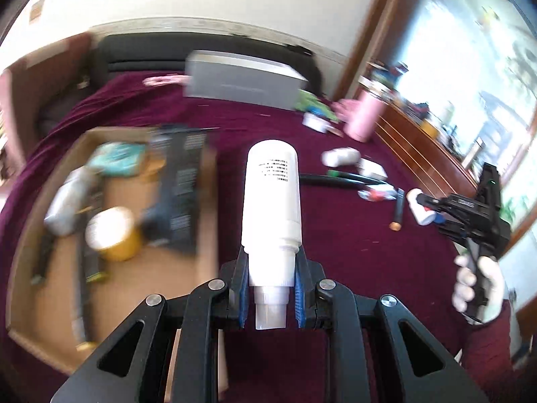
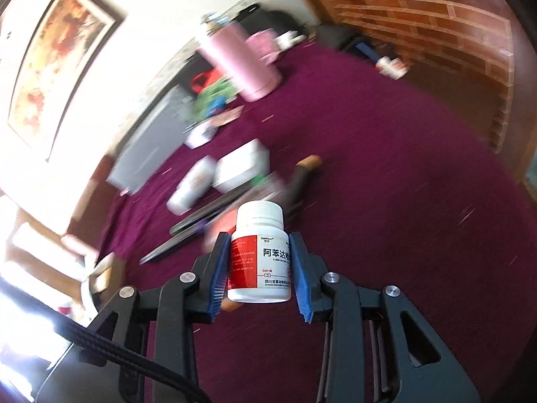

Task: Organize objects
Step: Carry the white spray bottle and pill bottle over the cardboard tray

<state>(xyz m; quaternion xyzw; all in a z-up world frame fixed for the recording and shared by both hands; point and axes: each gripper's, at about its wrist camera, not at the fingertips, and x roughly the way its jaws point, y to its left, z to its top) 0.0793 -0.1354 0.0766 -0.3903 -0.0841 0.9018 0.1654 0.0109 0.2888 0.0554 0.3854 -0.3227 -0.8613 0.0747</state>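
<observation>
Left hand-held gripper (image 1: 271, 270): blue pads clamped on the neck of a tall white plastic bottle with black print (image 1: 272, 198), held above the maroon bedspread (image 1: 335, 252), just right of an open brown cardboard box (image 1: 110, 198) of blurred items. Right hand-held gripper (image 2: 260, 267): closed on a small white pill bottle with red-and-white label (image 2: 258, 255), raised over the bedspread.

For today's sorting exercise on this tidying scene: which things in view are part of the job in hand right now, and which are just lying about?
In hand:
- white spray bottle, clamped in the left gripper
- white pill bottle with a red label, clamped in the right gripper
- cardboard box, already holding sorted items

Lying about:
- pink flask
- grey box
- purple cloth
</observation>
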